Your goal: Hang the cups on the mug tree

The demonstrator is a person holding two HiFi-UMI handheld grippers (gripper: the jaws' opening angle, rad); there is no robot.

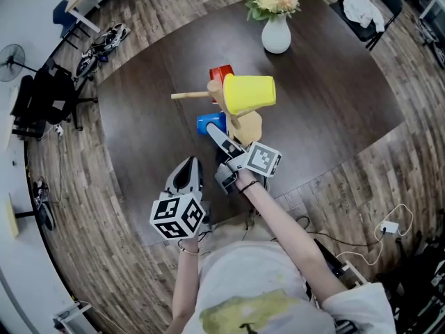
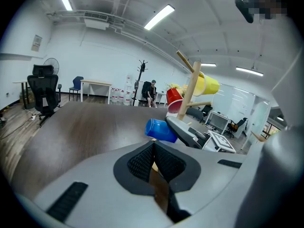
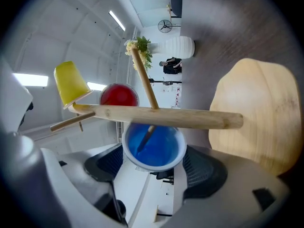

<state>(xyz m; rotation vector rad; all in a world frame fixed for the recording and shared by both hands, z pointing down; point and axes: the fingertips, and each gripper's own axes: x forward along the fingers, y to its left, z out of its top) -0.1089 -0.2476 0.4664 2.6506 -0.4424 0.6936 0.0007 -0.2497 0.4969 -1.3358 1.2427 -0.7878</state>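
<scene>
The wooden mug tree (image 1: pixel 245 125) stands mid-table; in the right gripper view its trunk (image 3: pixel 190 118) runs across the frame. High on it hangs a yellow cup (image 1: pixel 249 92) (image 3: pixel 70 82), and a red cup (image 1: pixel 221 74) (image 3: pixel 118 95) hangs on its far side. The blue cup (image 1: pixel 211 122) (image 3: pixel 154 144) lies between the jaws of my right gripper (image 1: pixel 214 133) (image 3: pixel 153 159), and a peg reaches into its mouth. Those jaws stand wide at the cup's sides. My left gripper (image 1: pixel 188 172) (image 2: pixel 153 153) is shut and holds nothing, nearer me and left of the tree.
A white vase of flowers (image 1: pixel 276 33) stands at the dark table's (image 1: pixel 139 117) far side. The table's near edge is just behind my grippers. A chair with a white cloth (image 1: pixel 365 9) stands at the back right. Cables lie on the floor at the right (image 1: pixel 386 227).
</scene>
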